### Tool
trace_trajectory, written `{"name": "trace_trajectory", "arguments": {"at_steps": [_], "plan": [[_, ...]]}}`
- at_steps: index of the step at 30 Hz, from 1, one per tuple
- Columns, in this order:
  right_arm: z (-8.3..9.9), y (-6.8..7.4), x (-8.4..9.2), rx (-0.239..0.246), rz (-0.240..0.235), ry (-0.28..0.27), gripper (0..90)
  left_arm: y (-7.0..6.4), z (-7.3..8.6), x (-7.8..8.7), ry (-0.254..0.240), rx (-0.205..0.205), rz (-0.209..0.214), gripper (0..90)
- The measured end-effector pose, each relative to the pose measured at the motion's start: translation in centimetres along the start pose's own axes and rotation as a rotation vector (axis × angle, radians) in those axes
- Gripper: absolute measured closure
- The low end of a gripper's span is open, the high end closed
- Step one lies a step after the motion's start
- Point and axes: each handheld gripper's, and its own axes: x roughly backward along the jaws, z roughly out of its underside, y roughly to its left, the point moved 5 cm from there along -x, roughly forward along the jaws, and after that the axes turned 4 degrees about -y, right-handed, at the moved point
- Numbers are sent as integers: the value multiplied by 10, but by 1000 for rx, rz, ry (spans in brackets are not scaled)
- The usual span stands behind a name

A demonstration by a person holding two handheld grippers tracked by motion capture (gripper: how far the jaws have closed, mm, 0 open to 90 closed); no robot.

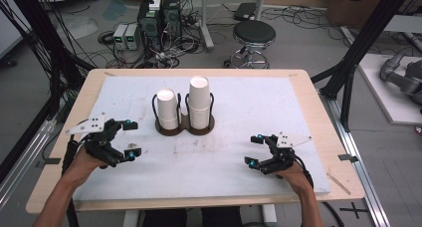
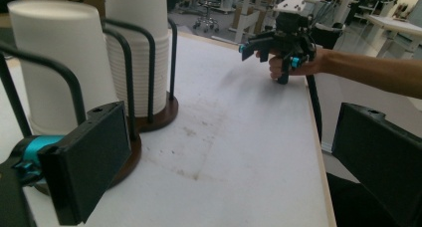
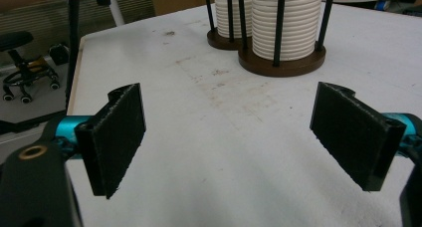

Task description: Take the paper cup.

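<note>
Both our grippers hover with fingers wide, holding nothing.
Our left gripper point(image 1: 119, 137) sits just left of the cup holder point(image 1: 184, 125); our right gripper point(image 1: 259, 151) is well apart, right of it, above the surface point(image 1: 224, 162).

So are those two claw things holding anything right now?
Left gripper: open, holding nothing.
Right gripper: open, holding nothing.
</note>
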Motion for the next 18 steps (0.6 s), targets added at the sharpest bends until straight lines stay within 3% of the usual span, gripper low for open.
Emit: {"name": "trace_trajectory", "arguments": {"at_steps": [2, 8, 12, 18], "plan": [[0, 0, 0, 0, -2, 2, 148, 1, -6, 0, 1, -9, -1, 19], [0, -1, 0, -4, -3, -5, 148, 11, -42, -6, 23, -60, 13, 19], [0, 0, 1, -2, 0, -7, 148, 16, -55, -11, 28, -80, 21, 19], [0, 0, 1, -7, -1, -9, 148, 26, -79, -30, 76, -117, 57, 19]]}}
